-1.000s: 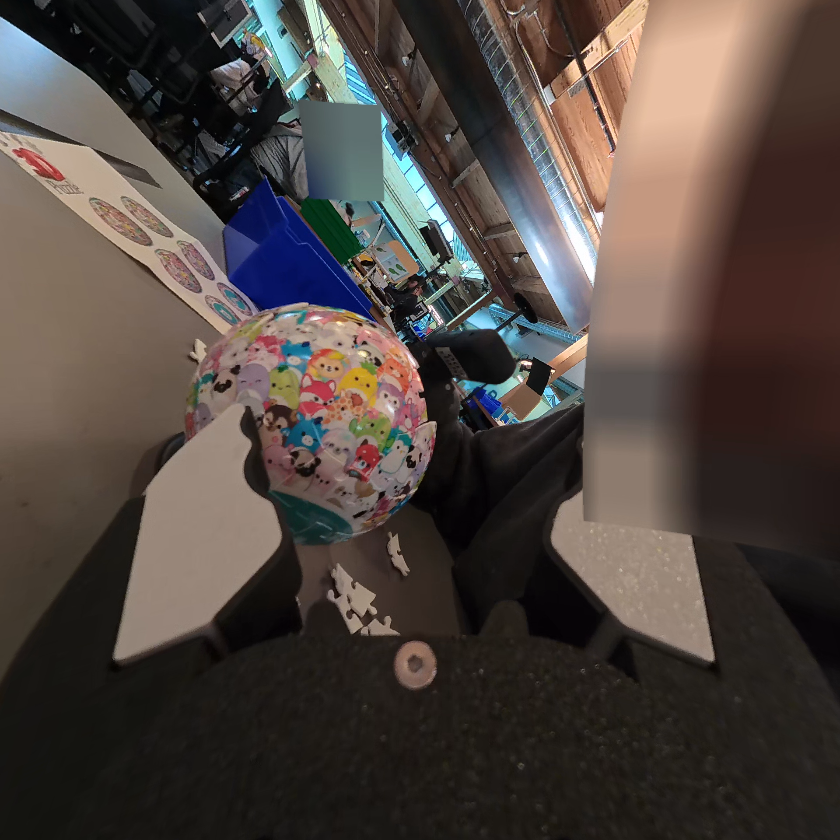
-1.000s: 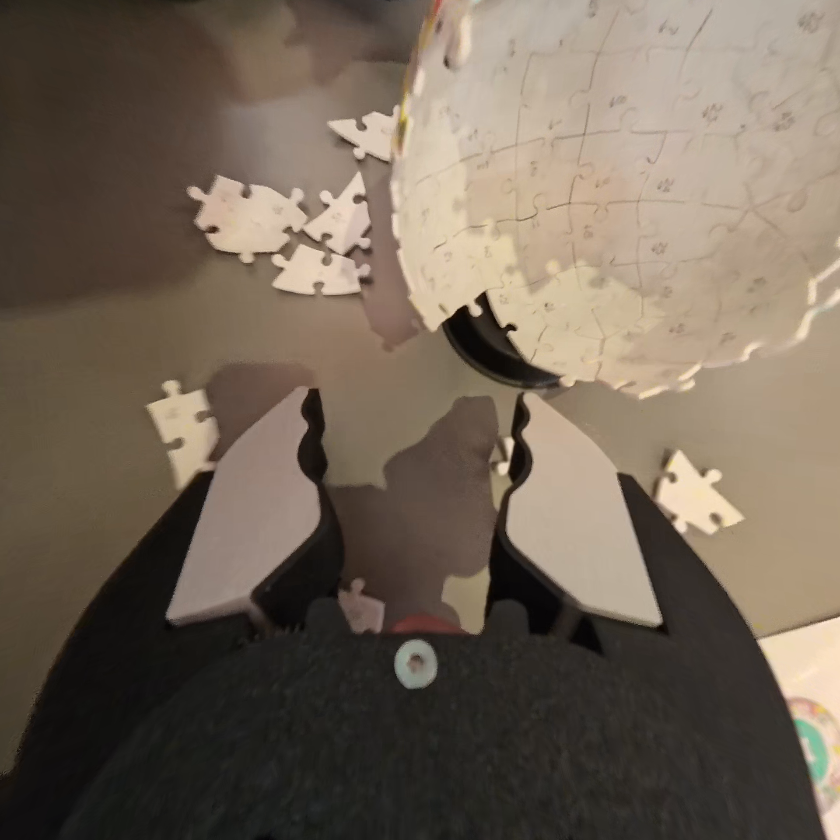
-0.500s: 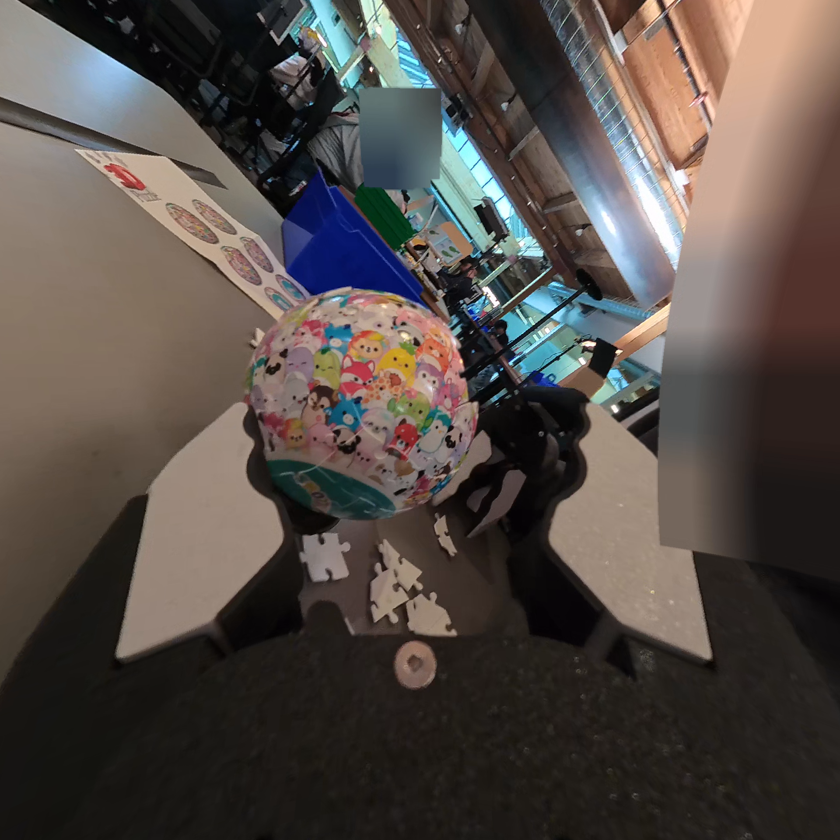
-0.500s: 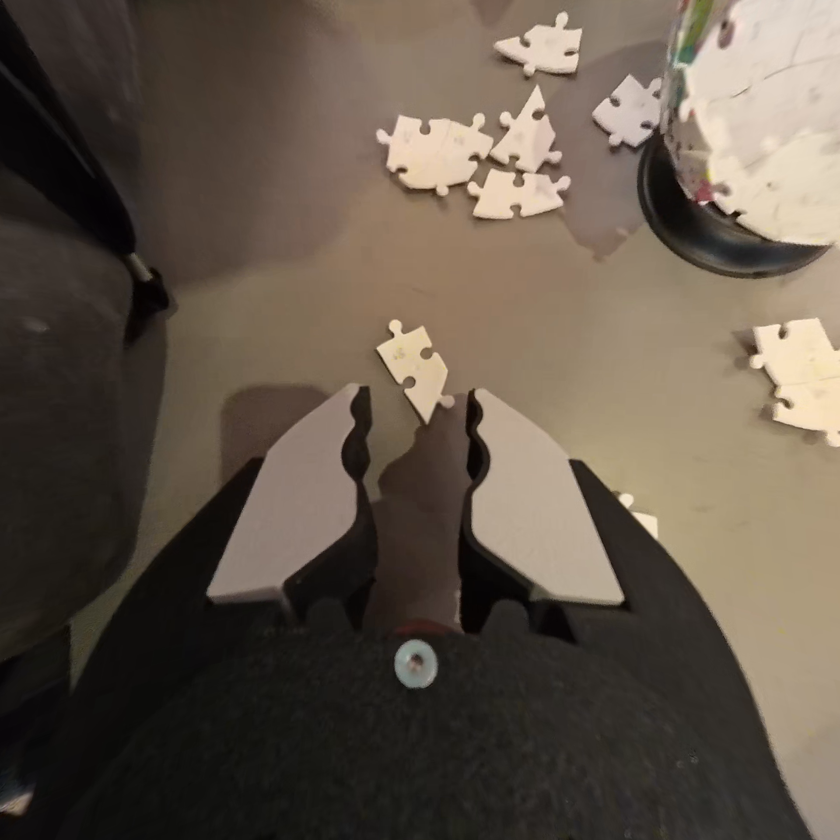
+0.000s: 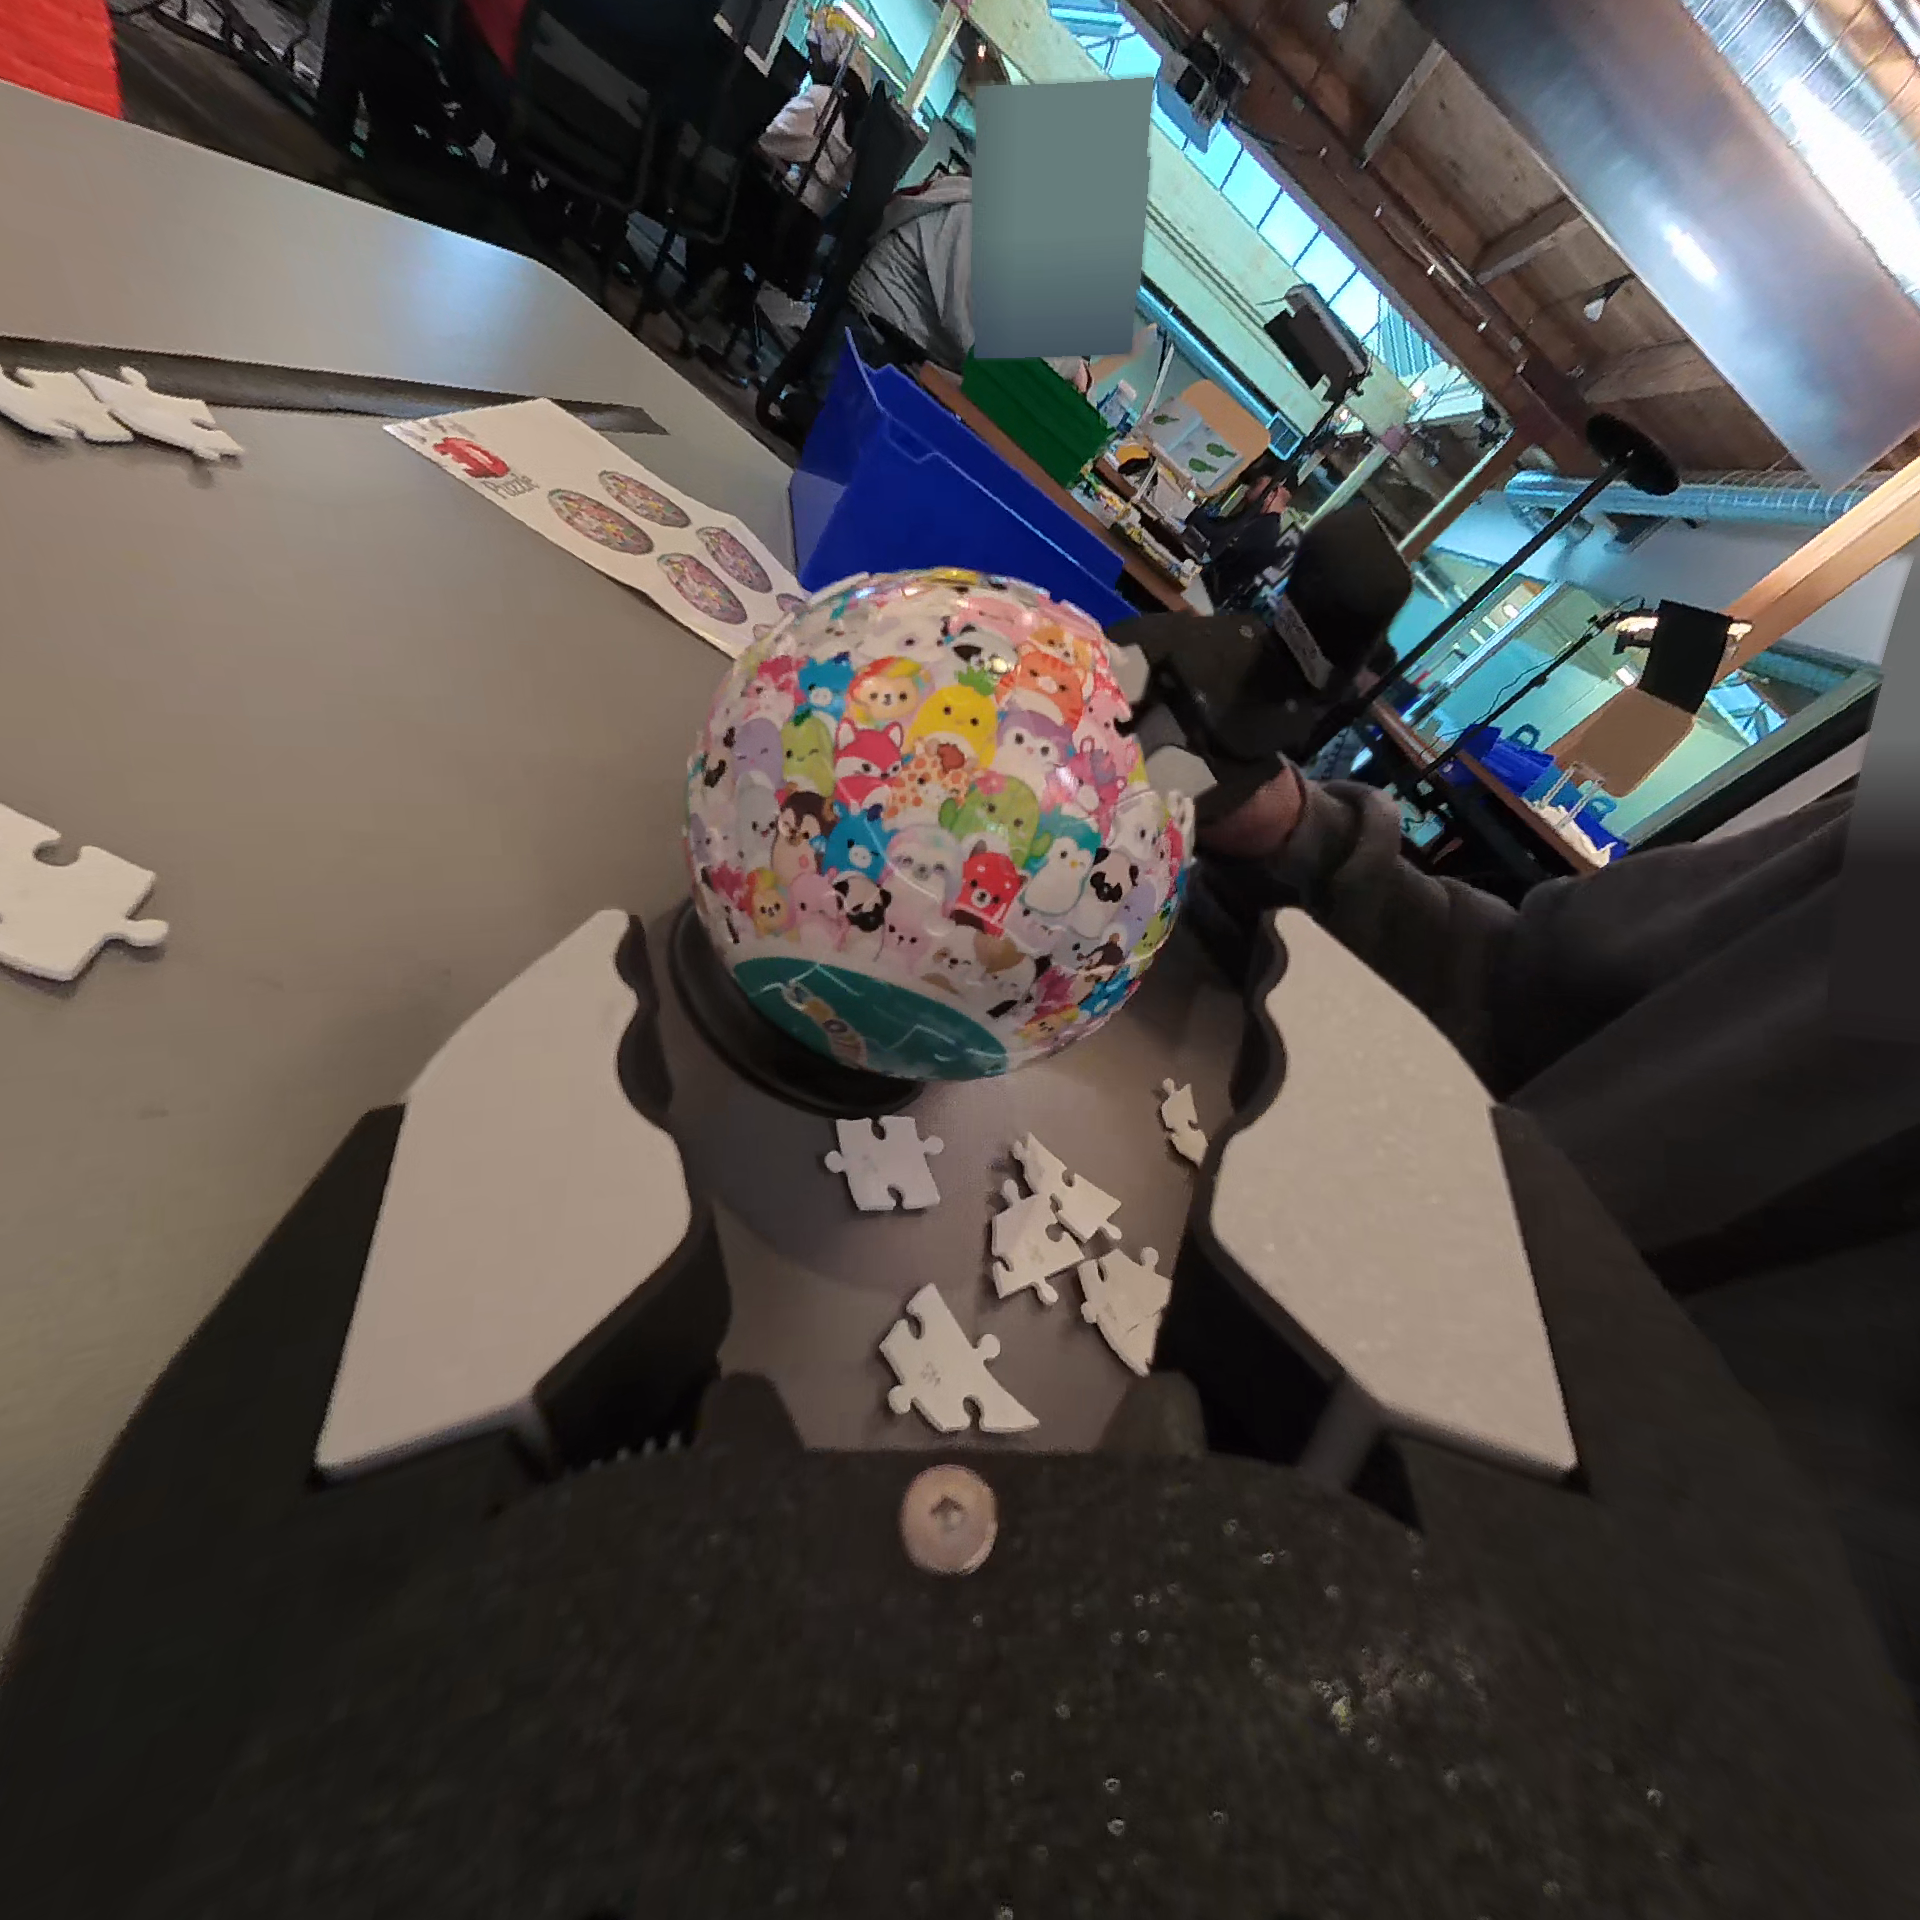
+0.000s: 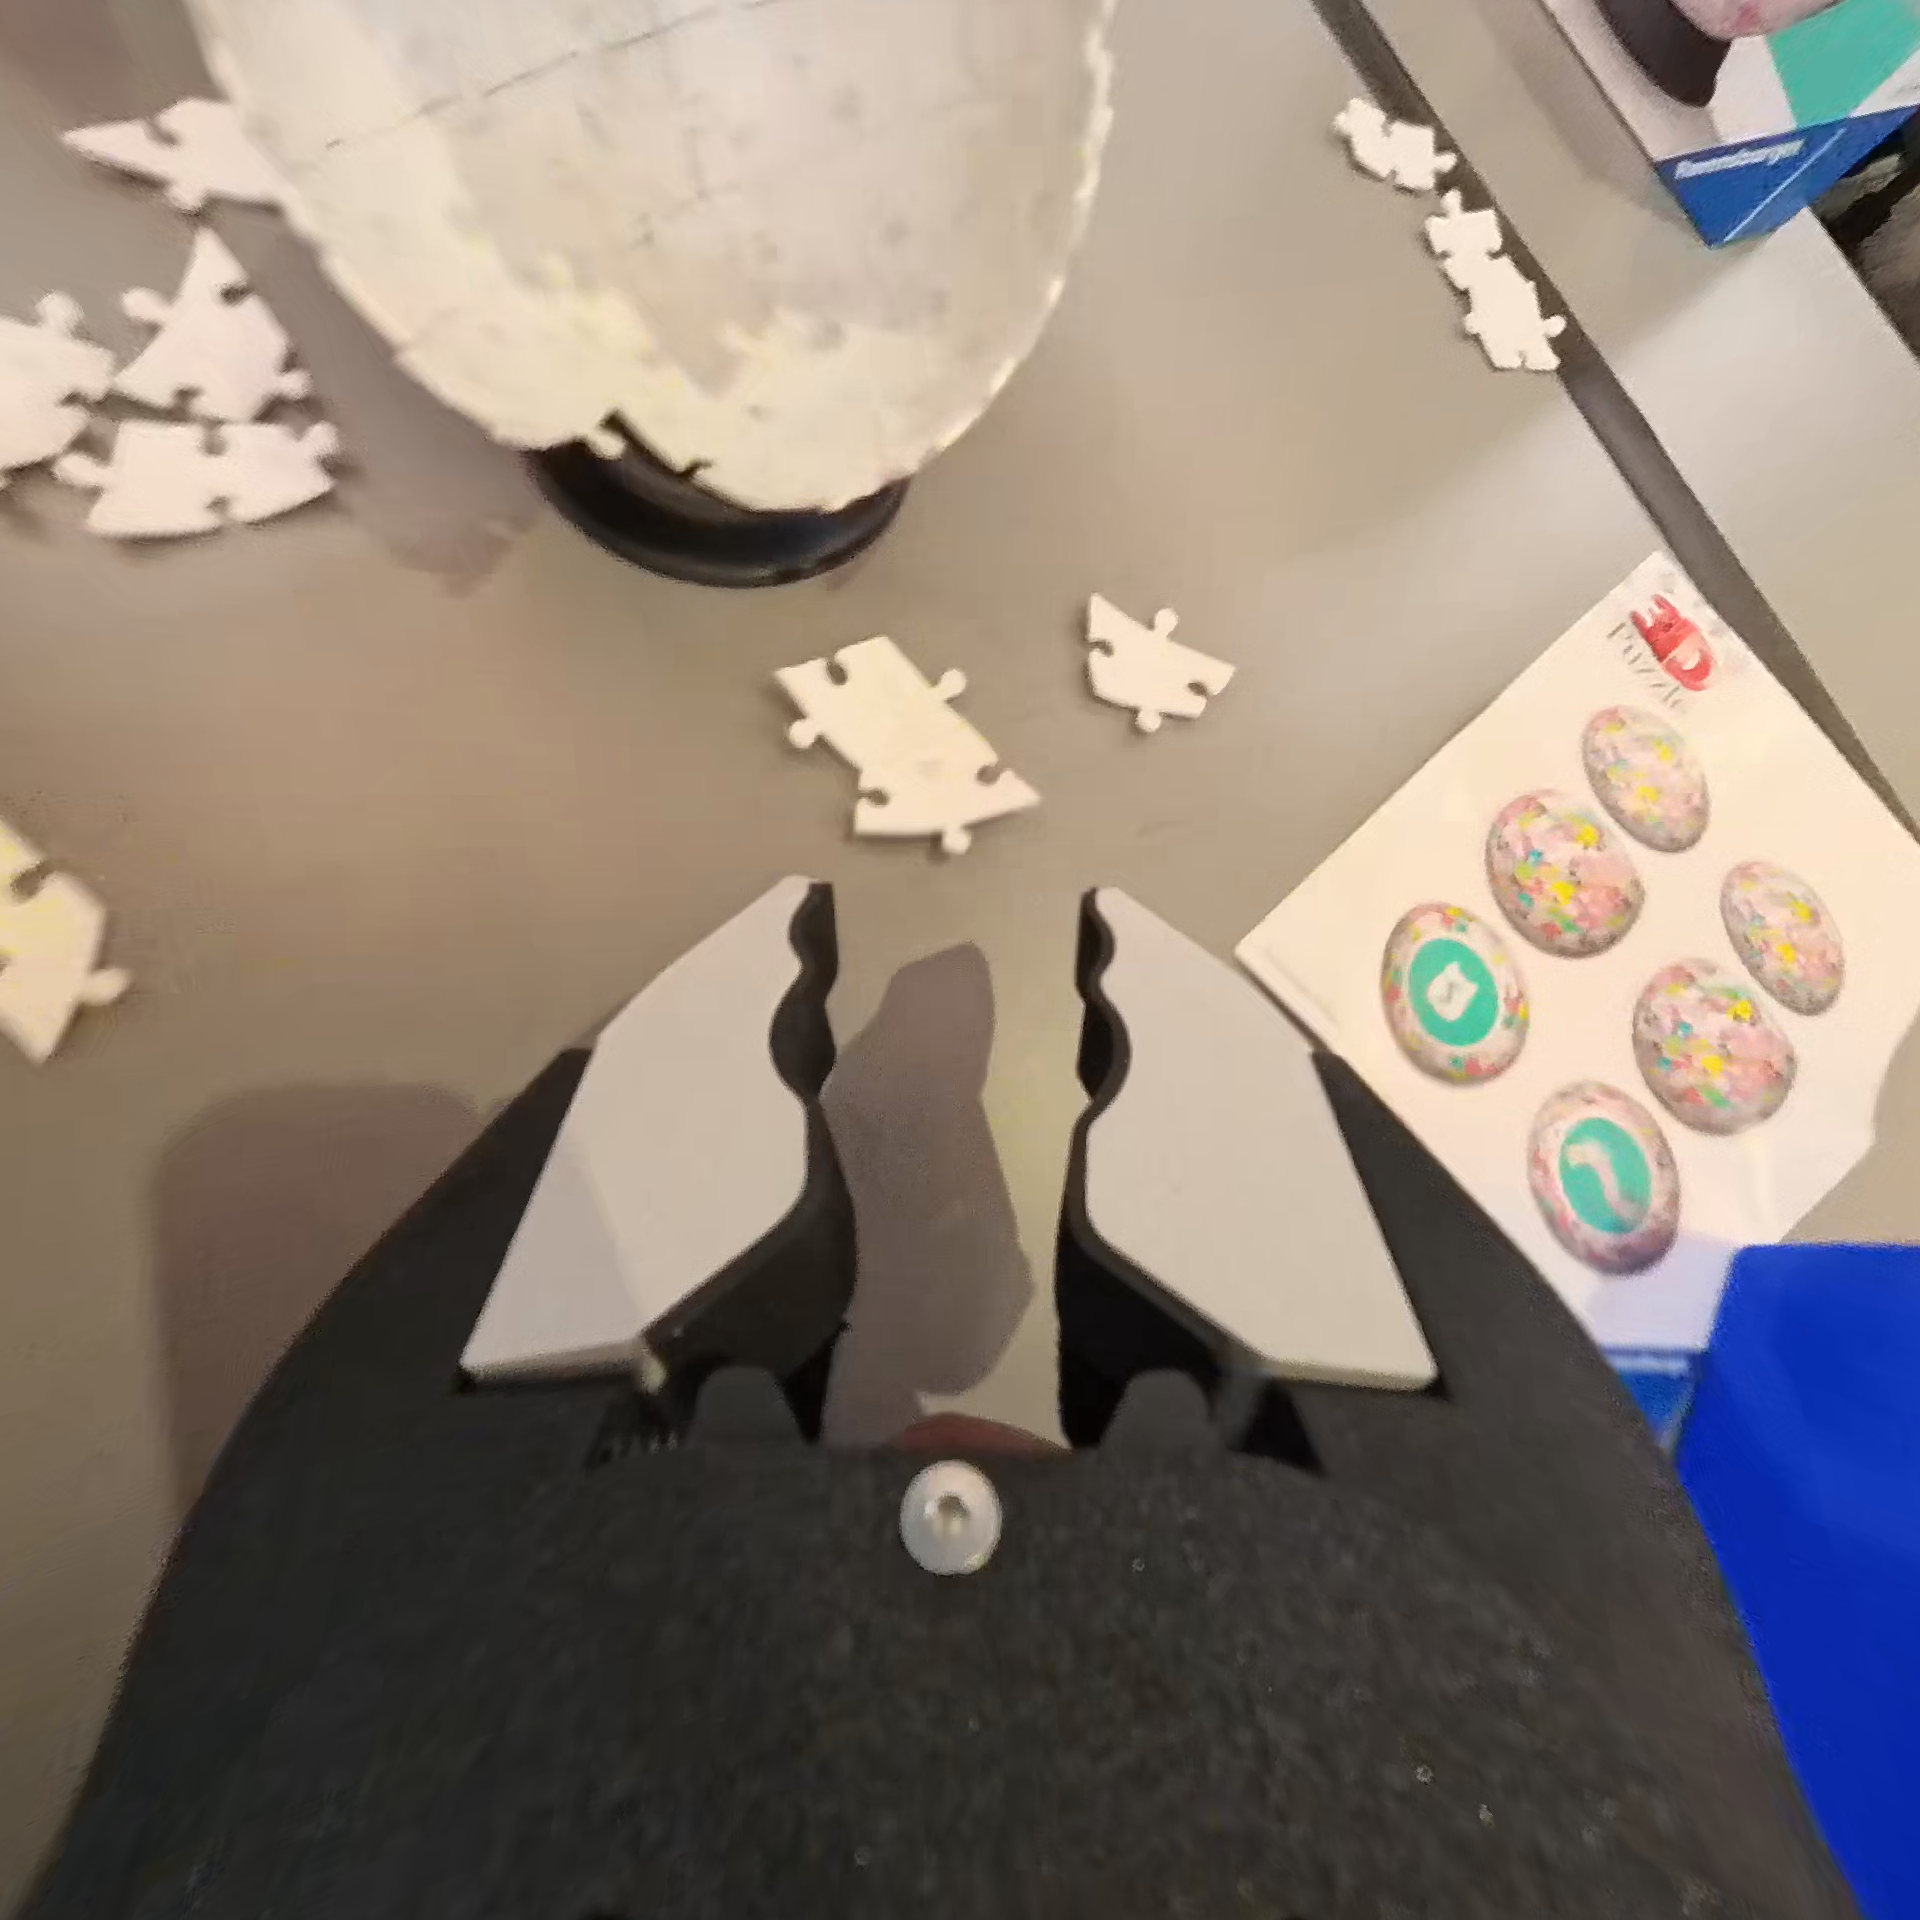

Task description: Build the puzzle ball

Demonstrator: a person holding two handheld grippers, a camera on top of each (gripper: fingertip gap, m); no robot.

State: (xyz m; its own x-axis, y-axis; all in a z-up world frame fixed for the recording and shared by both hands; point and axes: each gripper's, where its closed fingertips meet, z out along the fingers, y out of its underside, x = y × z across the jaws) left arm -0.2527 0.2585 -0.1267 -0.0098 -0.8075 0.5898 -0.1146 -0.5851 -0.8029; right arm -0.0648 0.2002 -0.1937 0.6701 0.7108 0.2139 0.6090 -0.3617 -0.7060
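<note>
Grey surface (image 6: 416, 790) in a workshop. The puzzle ball (image 5: 935, 821), partly built, sits on a black ring stand (image 6: 717, 530) at 12 o'clock from the left gripper (image 5: 945, 966), whose fingers are spread wide and empty. Loose white pieces (image 6: 914, 748) lie just beyond the right gripper (image 6: 956, 904), fingers parted, holding nothing. An instruction sheet (image 6: 1621, 966) lies at 3 o'clock.

- The puzzle ball (image 5: 930, 821) is printed with crowded cartoon animals in pink, yellow, blue, green and red, with a teal patch low down; its inner side (image 6: 665, 208) is plain white.
- Its ring stand (image 6: 717, 530) is black.
- Loose puzzle pieces (image 6: 909, 743) show white backs.
- The tabletop (image 5: 312, 748) is grey.
- The instruction sheet (image 6: 1621, 956) is white with pastel speckled ovals, two centred in teal.
- The bin (image 5: 935, 509) is bright blue.
- Each hand-held gripper (image 6: 956, 904) is black with light grey finger faces.
</note>
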